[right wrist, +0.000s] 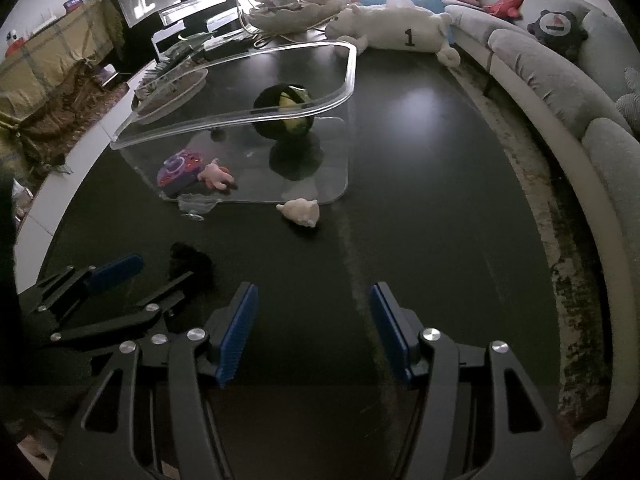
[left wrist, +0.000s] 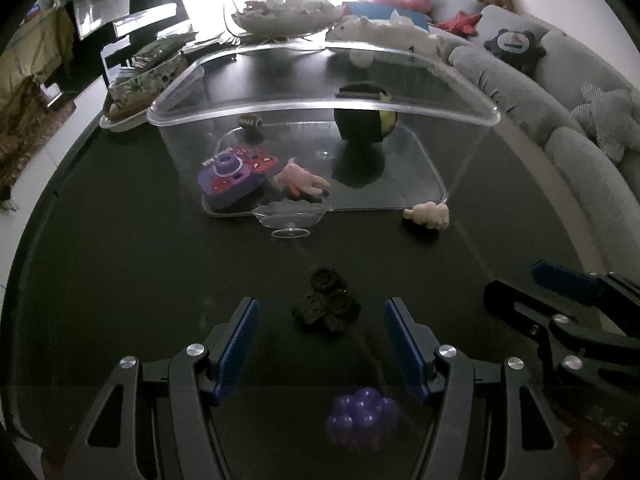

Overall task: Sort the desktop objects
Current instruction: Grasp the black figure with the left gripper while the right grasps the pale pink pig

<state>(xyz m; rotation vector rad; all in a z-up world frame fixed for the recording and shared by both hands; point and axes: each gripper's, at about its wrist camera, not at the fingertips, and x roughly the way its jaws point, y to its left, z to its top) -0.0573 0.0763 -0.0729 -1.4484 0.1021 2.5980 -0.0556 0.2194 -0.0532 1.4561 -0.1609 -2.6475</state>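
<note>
Grapes first, nearest me: a purple toy grape cluster is lying on the dark table under my left tongs, between the arms and short of the blue pads. Left tongs are standing apart, gripping nothing. Just past their tips a dark, lumpy toy is sitting on the table between the two pads, touching neither. My right tongs are also standing apart and empty, pointing down at bare table; from the left view they are showing at the right edge.

Farther out, a small clear footed dish is sitting against the near wall of the clear plastic bin. A cream-coloured figurine is lying outside the bin by its near right corner.

Inside the bin a purple toy camera is resting at the left, a pink toy beside it, and a black and yellow ball toward the far right.

Beyond the bin a white plush toy marked "1" is lying on the far table edge. A grey sofa is curving along the right.
</note>
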